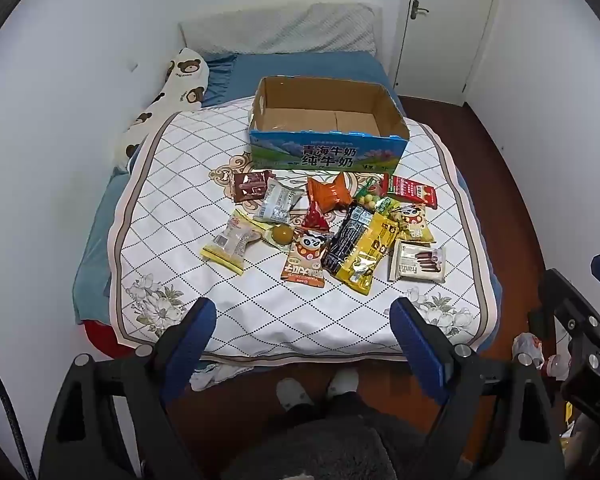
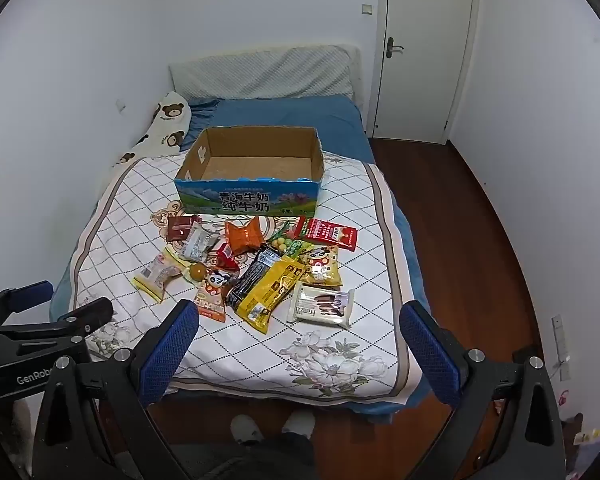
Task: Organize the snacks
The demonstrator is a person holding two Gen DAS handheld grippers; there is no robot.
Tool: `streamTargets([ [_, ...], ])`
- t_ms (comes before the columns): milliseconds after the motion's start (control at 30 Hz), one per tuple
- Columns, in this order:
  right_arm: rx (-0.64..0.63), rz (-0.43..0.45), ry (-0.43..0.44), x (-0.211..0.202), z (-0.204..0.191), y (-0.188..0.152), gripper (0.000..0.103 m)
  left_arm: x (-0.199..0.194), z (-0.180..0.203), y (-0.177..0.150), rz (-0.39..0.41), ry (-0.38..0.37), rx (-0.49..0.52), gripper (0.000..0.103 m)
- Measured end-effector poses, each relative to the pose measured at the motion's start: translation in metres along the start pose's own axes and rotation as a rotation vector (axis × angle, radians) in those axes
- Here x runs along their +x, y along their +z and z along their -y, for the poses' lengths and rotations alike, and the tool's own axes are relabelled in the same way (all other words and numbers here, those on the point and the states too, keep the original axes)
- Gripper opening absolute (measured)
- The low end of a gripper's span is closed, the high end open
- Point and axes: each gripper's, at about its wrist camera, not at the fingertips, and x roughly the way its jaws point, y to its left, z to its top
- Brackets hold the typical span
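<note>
Open cardboard box (image 1: 326, 156) on bed, bare inside, snacks (image 1: 332, 228) heaped just before it

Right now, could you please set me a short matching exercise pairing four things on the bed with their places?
Things:
1. cardboard box
2. white Franzzi packet
3. brown packet
4. red packet

Places:
A. nearest the right gripper
B. behind all the snacks
C. far left, just before the box
D. far right, just before the box

Pairs: 1-B, 2-A, 3-C, 4-D
</note>
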Motion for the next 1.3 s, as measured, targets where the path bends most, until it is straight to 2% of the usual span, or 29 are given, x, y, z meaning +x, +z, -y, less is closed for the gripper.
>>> streamTargets([
  [1300, -0.011, -0.004, -0.012, 0.002, -0.001, 0.002, 0.102, -0.01, -0.001, 0.004, 0.013, -0.018, -0.017, 0.089],
])
